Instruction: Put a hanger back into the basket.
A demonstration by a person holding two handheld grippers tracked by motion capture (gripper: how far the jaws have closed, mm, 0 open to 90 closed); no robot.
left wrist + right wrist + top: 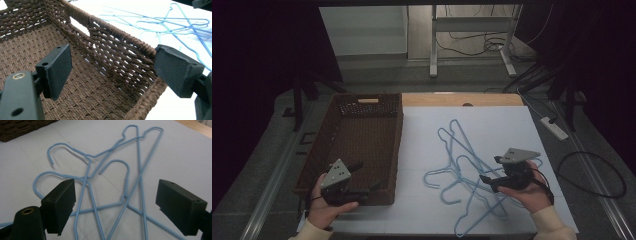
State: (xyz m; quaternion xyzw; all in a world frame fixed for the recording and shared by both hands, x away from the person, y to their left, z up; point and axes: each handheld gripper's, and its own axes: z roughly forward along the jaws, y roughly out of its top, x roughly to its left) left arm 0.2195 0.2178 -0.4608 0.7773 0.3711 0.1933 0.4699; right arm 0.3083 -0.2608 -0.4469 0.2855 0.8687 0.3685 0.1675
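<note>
A tangle of several light-blue wire hangers (pixel 467 167) lies on the white tabletop (pixel 492 120), right of centre. My right gripper (pixel 490 170) hovers at the pile's right side with its jaws pointing left. In the right gripper view it (pixel 115 202) is open, and hanger wires (pixel 127 182) lie on the table below the gap. A brown woven basket (pixel 399 145) stands at the left and holds nothing. My left gripper (pixel 368 176) is at its near right corner. It (pixel 112 72) is open astride the basket rim (pixel 120 35), one jaw inside and one outside.
A wooden strip (pixel 462 99) runs along the table's back edge. On the floor beyond are a desk frame (pixel 472 30), loose cables and a white power strip (pixel 554 127). White tabletop lies between the basket and the hangers, and along the front edge.
</note>
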